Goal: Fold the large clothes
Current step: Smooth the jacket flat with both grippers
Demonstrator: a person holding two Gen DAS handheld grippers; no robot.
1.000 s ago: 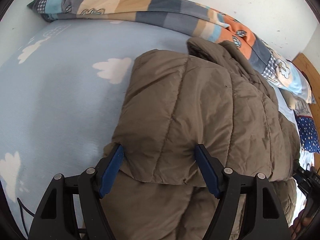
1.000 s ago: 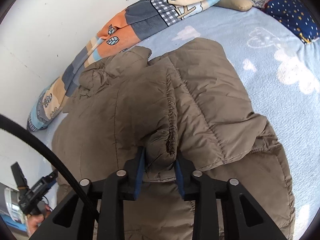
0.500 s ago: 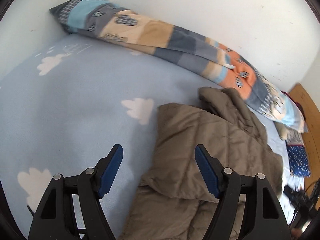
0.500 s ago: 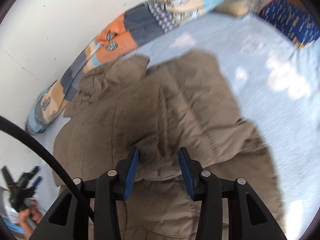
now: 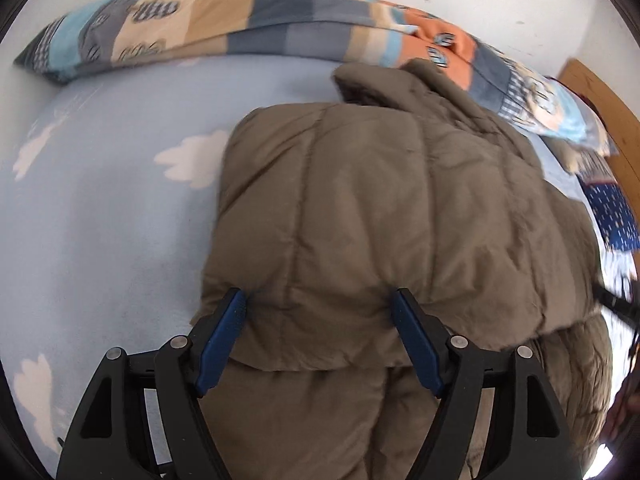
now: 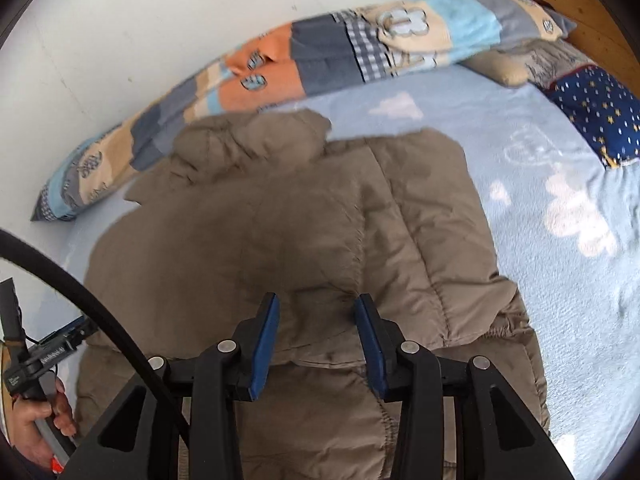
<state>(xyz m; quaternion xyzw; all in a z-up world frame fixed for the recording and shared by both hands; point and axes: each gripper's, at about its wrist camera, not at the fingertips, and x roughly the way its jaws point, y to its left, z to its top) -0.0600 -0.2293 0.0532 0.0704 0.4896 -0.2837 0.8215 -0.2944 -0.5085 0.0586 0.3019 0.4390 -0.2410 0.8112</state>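
Blue cloud-print bed is carrying a folded brown puffer jacket; left tongs are gaping wide around its folded edge, right tongs are hovering narrow, gripping nothing.

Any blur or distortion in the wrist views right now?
Left wrist: strong fisheye bend, dark corners, slight motion blur on the quilt; jacket fairly sharp. Right wrist: same bend, jacket and quilt smeared, gripper shadow on the jacket.
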